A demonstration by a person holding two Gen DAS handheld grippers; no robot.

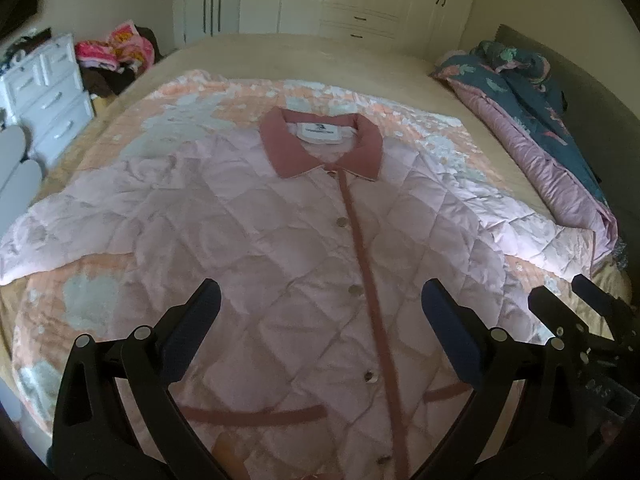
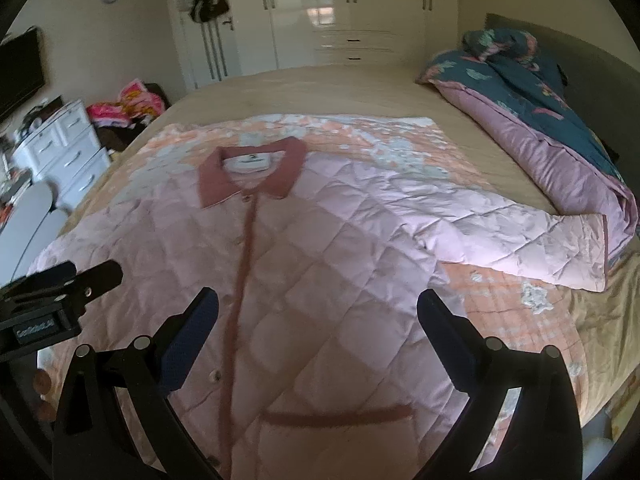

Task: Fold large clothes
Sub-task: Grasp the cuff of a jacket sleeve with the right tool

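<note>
Jaws apart on both grippers, nothing between them. Left gripper [image 1: 320, 320] and right gripper [image 2: 318, 320] both hover above the lower front of the jacket [image 1: 280, 248], side by side; each shows at the edge of the other's view. Jacket is pink, quilted, laid face up and flat on a peach floral blanket [image 1: 92, 292] on the bed [image 1: 280, 52], buttoned, dusty-rose collar [image 1: 320, 148] pointing away from the cameras. Both sleeves spread outward; right sleeve [image 2: 540, 244] reaches toward a rolled teal-and-mauve duvet [image 2: 540, 120] at the bed's edge. Rose placket [image 1: 360, 240] runs down the centre, pocket trim [image 2: 340, 416] visible near the hem. White drawer unit [image 1: 48, 92] and wardrobe [image 2: 348, 8] in background.
</note>
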